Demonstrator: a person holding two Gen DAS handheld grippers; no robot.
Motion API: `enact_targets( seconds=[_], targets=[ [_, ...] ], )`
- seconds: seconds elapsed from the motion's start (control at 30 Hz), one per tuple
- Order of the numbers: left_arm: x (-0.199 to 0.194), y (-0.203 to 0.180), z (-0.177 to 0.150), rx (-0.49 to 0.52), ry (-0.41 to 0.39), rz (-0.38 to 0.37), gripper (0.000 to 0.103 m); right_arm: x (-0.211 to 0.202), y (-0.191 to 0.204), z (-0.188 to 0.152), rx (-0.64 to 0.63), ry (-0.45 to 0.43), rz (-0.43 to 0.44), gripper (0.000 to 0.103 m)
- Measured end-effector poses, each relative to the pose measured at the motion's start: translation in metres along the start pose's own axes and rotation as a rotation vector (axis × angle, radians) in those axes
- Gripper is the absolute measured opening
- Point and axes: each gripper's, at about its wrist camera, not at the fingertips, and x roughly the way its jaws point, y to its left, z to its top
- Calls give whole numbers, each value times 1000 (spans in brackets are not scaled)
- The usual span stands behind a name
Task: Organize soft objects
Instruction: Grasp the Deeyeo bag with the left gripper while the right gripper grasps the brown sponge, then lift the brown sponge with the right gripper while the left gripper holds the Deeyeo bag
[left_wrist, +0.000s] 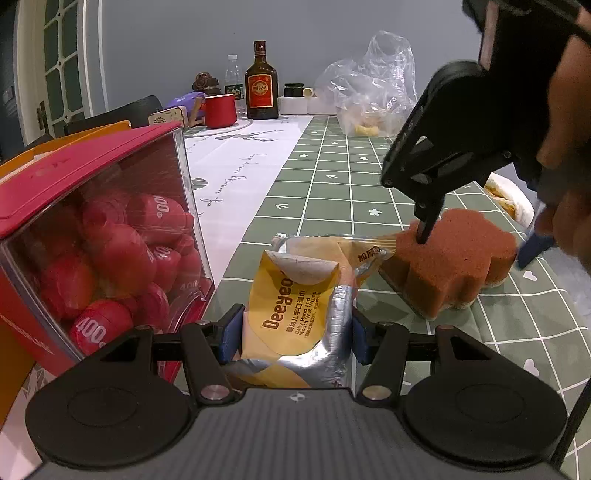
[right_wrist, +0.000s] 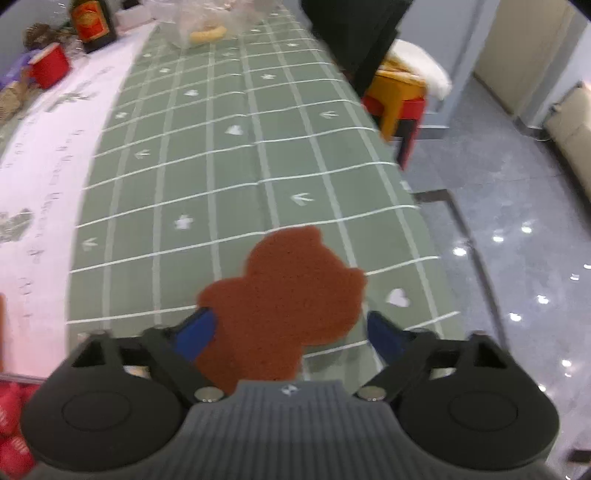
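While left hand-held gripper (left_wrist: 291, 332) grips wipes pack (left_wrist: 295, 314), right hand-held gripper (right_wrist: 291, 328) open astride brown sponge (right_wrist: 284, 295)

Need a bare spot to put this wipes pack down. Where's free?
The green checked cloth beyond the brown sponge is bare up to the plastic bag. The white runner is bare short of the red mug. It is crowded near the red box, wipes pack and sponge.
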Motion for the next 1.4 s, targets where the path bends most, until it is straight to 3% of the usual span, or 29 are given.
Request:
enact_targets(
  seconds=[0.27, 0.4, 0.5, 0.57, 0.6, 0.63, 0.67, 0.87, 1.07, 1.27, 1.4],
  targets=[
    [1, 1, 1, 6, 1, -5, 66, -8, -12, -6, -115, -22, 77, 67],
    [1, 1, 1, 6, 1, -5, 65, -19, -38, -12, -144, -16, 123, 35],
    [1, 1, 1, 6, 1, -5, 65, -21, -57, -18, -164, 24, 183, 33],
    [1, 1, 1, 6, 1, -5, 65, -21, -64, -21, -150, 13, 218, 35],
    [1, 1, 1, 6, 1, -6, 65, -20, -68, -22, -129, 10, 243, 47],
    [1, 1, 1, 6, 1, -6, 65, -19, -71, -22, -101, 7, 265, 72],
    [1, 1, 1, 5, 1, -7, 65, -17, -73, -21, -72, 8, 285, 82],
    [1, 4, 2, 1, 2, -16, 65, -8, -62, -18, 62, 55, 321, 85],
    [1, 5, 2, 3, 2, -17, 65, 5, -43, -8, 171, 121, 194, 90],
    [0, 5, 2, 3, 2, -17, 65, 15, -24, 1, 179, 105, 132, 98],
    [0, 5, 2, 4, 3, -17, 65, 9, -10, -1, 50, 33, 92, 95]
  ],
)
